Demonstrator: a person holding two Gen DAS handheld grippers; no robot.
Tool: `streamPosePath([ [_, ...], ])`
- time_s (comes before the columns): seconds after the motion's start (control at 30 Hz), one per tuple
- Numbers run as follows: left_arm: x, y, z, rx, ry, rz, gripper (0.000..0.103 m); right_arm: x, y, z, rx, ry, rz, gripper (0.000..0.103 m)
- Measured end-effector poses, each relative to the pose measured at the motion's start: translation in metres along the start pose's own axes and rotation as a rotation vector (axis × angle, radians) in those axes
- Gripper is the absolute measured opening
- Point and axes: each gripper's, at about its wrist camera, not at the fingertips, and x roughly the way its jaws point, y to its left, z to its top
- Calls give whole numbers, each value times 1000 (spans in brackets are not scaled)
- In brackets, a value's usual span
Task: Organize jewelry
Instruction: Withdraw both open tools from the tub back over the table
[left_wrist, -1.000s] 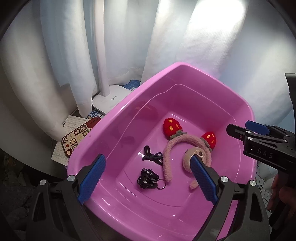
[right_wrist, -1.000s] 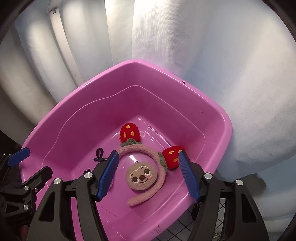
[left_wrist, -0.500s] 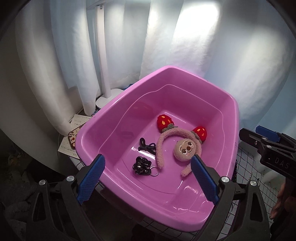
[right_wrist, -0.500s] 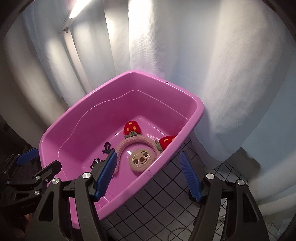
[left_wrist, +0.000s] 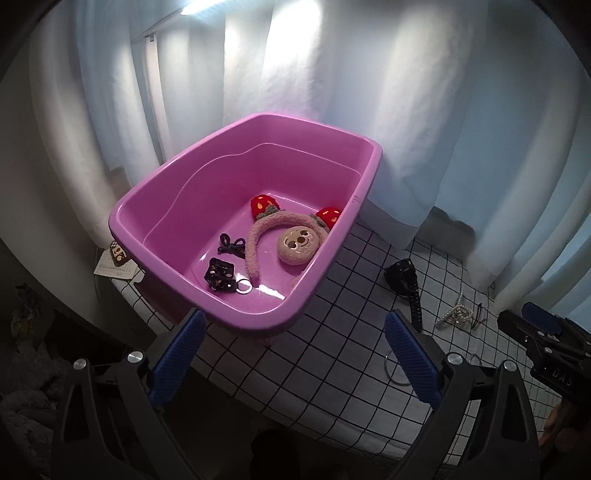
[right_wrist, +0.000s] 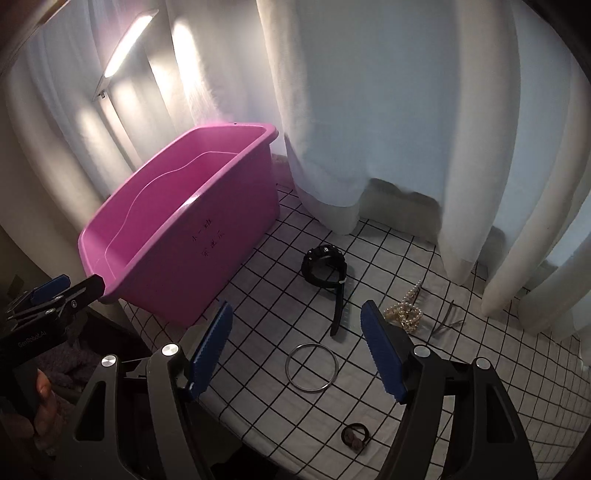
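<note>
Now both of my grippers have pulled back from over the tub, and the table beside it has come into view. My right gripper hangs with nothing between its blue pads, the jaws opening wider; a second ago it looked straight down at the plush headband, and now the loose pieces lie ahead of it. Nearest, at six o'clock in its view, sits a small dark hair tie on the white black-gridded cloth. Just beyond, framed between my fingers, lies a thin silver metal bangle. Farther, at twelve o'clock from the bangle, is a black wristwatch with its strap trailing toward me, and at two o'clock a gold pearl-studded hair clip, with a thin dark hairpin just beside it.

My left gripper is likewise released and empty, its jaws opening to nearly full spread. Past it stands the pink plastic tub, which filled its view a second ago and now sits at eleven o'clock. Inside rest the pink plush headband with red strawberry ears and a bear face, a black beaded keyring charm and a dark knotted cord.

I judge the drop-off done and the next pick beginning: five pieces wait outside, with the bangle best lined up.
</note>
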Motion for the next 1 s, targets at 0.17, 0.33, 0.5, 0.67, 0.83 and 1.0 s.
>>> streamPosePath([
  [0.17,-6,-39,-46,37,36,-31,96,-25,-57,-54,69,11,-53,69],
  [0.33,-5,-78,-87,68,76,-51,96,-37,-102,-98,127,27,-80,69],
  [0.5,5,-101,-110,107,117,-63,96,-36,-128,-127,183,40,-97,69],
  [0.67,24,-111,-115,153,122,-64,96,-25,-137,-140,222,33,-112,69],
  [0.83,53,-118,-114,198,147,-92,96,-6,-140,-143,261,41,-148,69],
  [1.0,80,-125,-114,210,139,-109,96,15,-142,-142,280,27,-168,69],
])
